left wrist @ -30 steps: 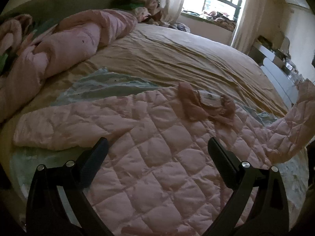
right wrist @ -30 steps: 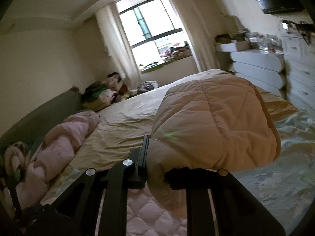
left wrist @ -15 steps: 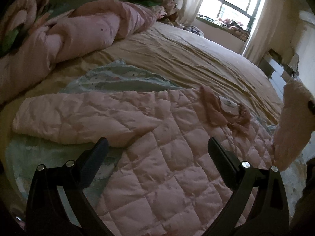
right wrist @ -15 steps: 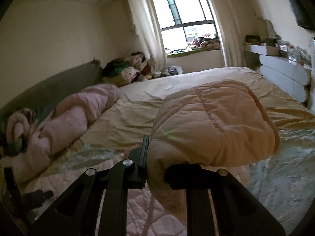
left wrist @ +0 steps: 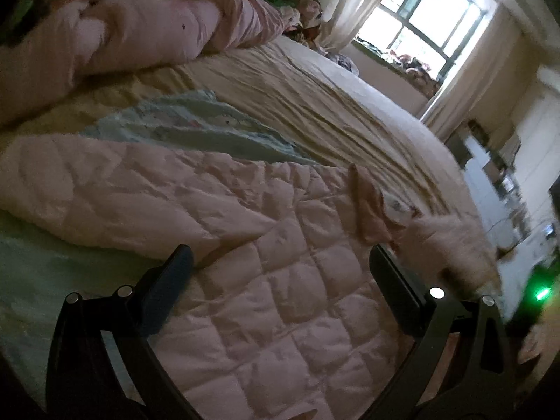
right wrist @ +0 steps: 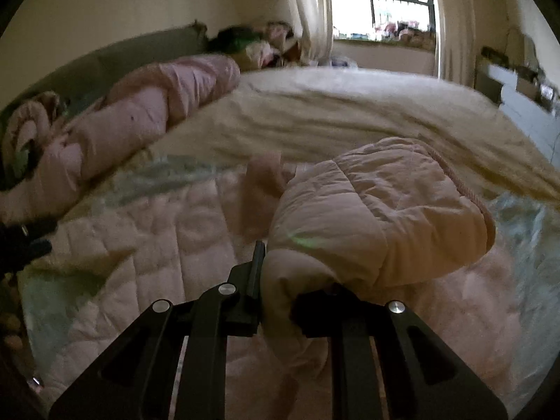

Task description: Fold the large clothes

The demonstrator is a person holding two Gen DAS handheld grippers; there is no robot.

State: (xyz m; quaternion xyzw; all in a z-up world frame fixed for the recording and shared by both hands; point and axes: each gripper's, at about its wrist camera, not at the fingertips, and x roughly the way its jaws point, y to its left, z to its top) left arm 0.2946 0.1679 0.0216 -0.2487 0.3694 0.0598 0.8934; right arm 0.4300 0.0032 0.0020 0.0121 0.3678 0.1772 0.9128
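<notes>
Sleeve [right wrist: 378,217] now lower, between right fingers [right wrist: 257,280].

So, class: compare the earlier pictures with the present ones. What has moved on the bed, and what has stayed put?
The right gripper, clamped on the jacket's sleeve, has carried it down and inward over the jacket, to near the collar. Nothing was let go. The left gripper stays open above the jacket body; the other sleeve still lies spread, and the rolled duvet is unchanged.

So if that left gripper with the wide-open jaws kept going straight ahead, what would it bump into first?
Most likely the pink quilted jacket spread on the bed. The left gripper is empty, angled down, and the jacket's body fills the space ahead between its jaws, though depth is hard to judge.
</notes>
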